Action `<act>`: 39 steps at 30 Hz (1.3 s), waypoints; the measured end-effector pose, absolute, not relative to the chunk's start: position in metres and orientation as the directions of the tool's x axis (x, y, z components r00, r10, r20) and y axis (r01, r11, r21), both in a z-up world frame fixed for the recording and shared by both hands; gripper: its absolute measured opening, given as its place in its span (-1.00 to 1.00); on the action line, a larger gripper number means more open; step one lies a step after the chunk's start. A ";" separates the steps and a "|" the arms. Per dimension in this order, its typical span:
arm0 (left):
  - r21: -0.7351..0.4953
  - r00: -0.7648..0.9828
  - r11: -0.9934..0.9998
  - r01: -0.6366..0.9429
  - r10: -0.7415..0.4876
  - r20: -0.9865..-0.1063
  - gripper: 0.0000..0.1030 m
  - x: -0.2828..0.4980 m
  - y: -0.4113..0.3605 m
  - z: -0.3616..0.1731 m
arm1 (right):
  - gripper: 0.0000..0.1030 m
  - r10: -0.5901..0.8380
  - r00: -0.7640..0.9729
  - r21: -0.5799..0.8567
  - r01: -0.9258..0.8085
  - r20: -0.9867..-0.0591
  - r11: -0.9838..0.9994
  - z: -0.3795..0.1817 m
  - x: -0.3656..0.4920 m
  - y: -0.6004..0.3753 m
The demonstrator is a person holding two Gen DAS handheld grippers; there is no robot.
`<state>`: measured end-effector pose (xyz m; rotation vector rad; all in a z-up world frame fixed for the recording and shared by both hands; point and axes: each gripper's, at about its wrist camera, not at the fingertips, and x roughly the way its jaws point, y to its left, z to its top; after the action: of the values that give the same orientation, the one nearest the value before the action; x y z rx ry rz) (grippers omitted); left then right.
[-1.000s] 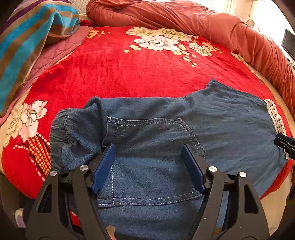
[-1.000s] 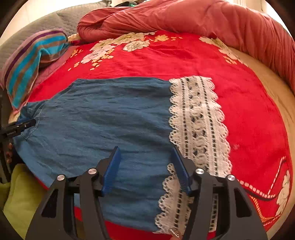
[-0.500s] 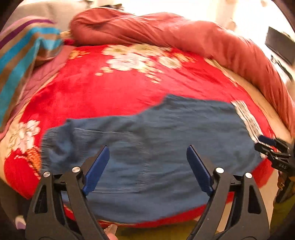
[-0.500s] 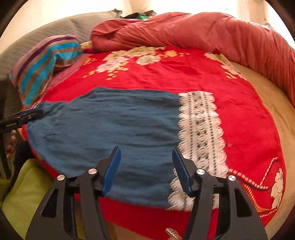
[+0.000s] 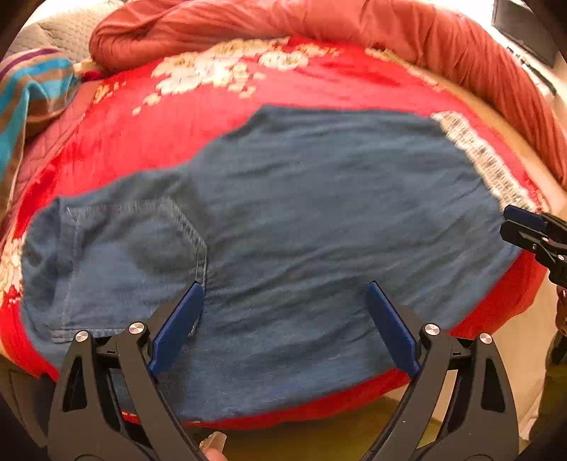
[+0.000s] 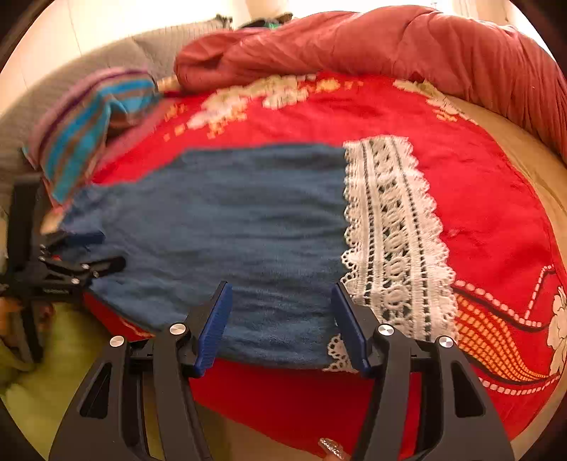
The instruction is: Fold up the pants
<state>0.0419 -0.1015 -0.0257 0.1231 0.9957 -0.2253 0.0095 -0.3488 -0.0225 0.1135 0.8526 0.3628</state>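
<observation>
The blue denim pants (image 5: 319, 220) lie flat and sideways on the red floral blanket (image 5: 283, 85). Their back pocket (image 5: 134, 248) is at the left and the white lace hem (image 5: 478, 156) at the right. My left gripper (image 5: 285, 289) hovers over the near edge of the pants with its jaws opening and nothing between them. In the right wrist view, the pants (image 6: 230, 220) end in the lace hem (image 6: 389, 230). My right gripper (image 6: 281, 289) hangs over them by the lace, jaws opening slightly, holding nothing. Each gripper also shows in the other's view: right gripper (image 5: 524, 227), left gripper (image 6: 106, 250).
A rust-red duvet (image 5: 319, 21) is bunched along the back of the bed. A striped blanket (image 5: 32, 92) lies at the far left, with a grey padded headboard (image 6: 106, 64) behind it. Yellow-green cloth (image 6: 53, 354) lies below the bed's near edge.
Both grippers have drawn back from the pants toward the bed's near edge. The left one has slid right, from over the pocket toward the middle, and its jaws have widened.
</observation>
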 end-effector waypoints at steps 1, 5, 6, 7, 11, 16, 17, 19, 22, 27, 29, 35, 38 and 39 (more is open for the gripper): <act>0.008 0.541 0.969 0.248 -0.131 -0.831 0.67 0.041 -0.105 -0.020 | 0.18 0.356 0.619 0.243 -0.262 -0.700 0.934 -0.016 0.006 -0.354; 0.016 0.597 0.961 0.277 -0.159 -0.786 0.73 0.041 -0.121 0.009 | 0.31 0.328 0.665 0.233 -0.232 -0.671 0.945 0.001 -0.003 -0.375; 0.014 0.604 0.958 0.287 -0.170 -0.779 0.74 0.044 -0.126 0.016 | 0.31 0.316 0.677 0.227 -0.219 -0.665 0.949 0.005 -0.006 -0.381; 0.011 0.608 0.955 0.297 -0.180 -0.774 0.75 0.047 -0.132 0.021 | 0.31 0.310 0.683 0.227 -0.212 -0.662 0.951 0.006 -0.007 -0.386; 0.011 0.605 0.943 0.334 -0.206 -0.769 0.81 0.064 -0.156 0.034 | 0.31 0.291 0.702 0.240 -0.173 -0.650 0.955 0.011 -0.013 -0.405; -0.002 0.580 0.916 0.401 -0.255 -0.774 0.81 0.084 -0.189 0.041 | 0.31 0.271 0.708 0.245 -0.142 -0.652 0.959 0.010 -0.014 -0.420; 0.001 0.575 0.911 0.413 -0.260 -0.776 0.81 0.090 -0.196 0.041 | 0.31 0.267 0.708 0.247 -0.134 -0.654 0.960 0.009 -0.014 -0.422; 0.008 0.561 0.896 0.443 -0.270 -0.783 0.81 0.103 -0.211 0.041 | 0.31 0.265 0.703 0.254 -0.123 -0.660 0.959 0.004 -0.013 -0.424; 0.012 0.529 0.877 0.480 -0.279 -0.802 0.81 0.122 -0.233 0.036 | 0.31 0.274 0.686 0.268 -0.118 -0.674 0.956 -0.006 -0.012 -0.421; 0.007 0.494 0.848 0.530 -0.301 -0.815 0.81 0.152 -0.261 0.024 | 0.31 0.291 0.654 0.290 -0.114 -0.698 0.950 -0.024 -0.007 -0.415; 0.011 0.487 0.841 0.541 -0.303 -0.819 0.81 0.164 -0.269 0.019 | 0.31 0.294 0.639 0.293 -0.111 -0.710 0.950 -0.030 -0.005 -0.412; 0.000 0.436 0.801 0.599 -0.327 -0.838 0.81 0.194 -0.292 -0.002 | 0.33 0.299 0.625 0.313 -0.091 -0.721 0.945 -0.042 0.003 -0.408; 0.008 0.418 0.781 0.625 -0.326 -0.848 0.81 0.205 -0.301 -0.017 | 0.33 0.305 0.627 0.326 -0.084 -0.717 0.941 -0.043 0.005 -0.407; 0.023 0.424 0.777 0.629 -0.318 -0.848 0.81 0.208 -0.304 -0.023 | 0.34 0.306 0.627 0.329 -0.084 -0.716 0.941 -0.043 0.006 -0.407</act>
<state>0.2076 -0.3044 -0.0227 0.3640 0.9644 -0.6088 0.0063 -0.4070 -0.0431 0.2762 0.8668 0.2267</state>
